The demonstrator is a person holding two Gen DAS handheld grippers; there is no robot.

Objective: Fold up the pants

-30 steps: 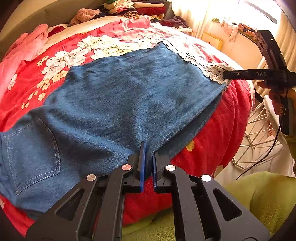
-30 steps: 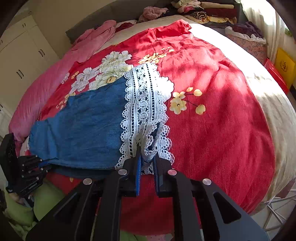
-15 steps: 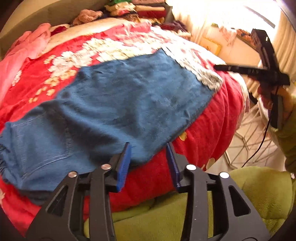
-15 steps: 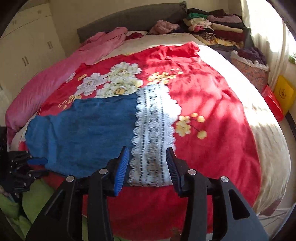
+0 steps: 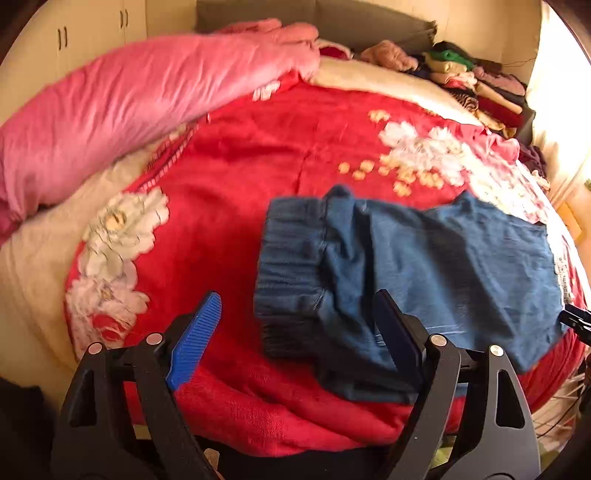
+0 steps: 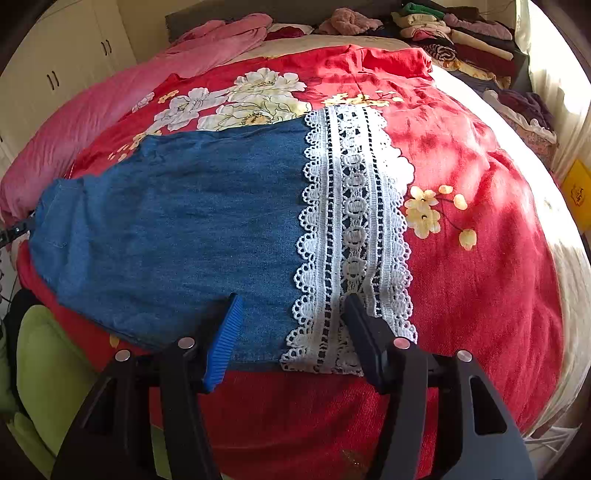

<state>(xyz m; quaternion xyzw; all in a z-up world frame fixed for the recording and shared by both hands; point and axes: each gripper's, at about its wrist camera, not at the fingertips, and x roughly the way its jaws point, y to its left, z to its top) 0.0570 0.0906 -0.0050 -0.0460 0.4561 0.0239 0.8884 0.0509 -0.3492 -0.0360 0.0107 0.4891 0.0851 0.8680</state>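
Observation:
Blue denim pants point(image 6: 177, 229) with a white lace hem point(image 6: 354, 229) lie flat on the red floral blanket point(image 6: 480, 277), folded leg on leg. In the left wrist view the pants point(image 5: 443, 266) show their ribbed elastic waistband point(image 5: 291, 266) nearest me. My left gripper point(image 5: 299, 328) is open wide, hovering over the waistband's near corner. My right gripper point(image 6: 291, 325) is open wide, just above the near edge of the pants where the denim meets the lace. Neither holds anything.
A pink quilt point(image 5: 122, 107) lies along the left side of the bed. Stacks of folded clothes point(image 6: 461, 33) sit at the far right by the headboard. White wardrobes point(image 6: 55, 74) stand at the left. A green cushion point(image 6: 44, 369) lies below the bed edge.
Both grippers let go of the pants' near edge and opened wide. The left gripper swung left to the waistband end. The right one backed off slightly above the lace hem.

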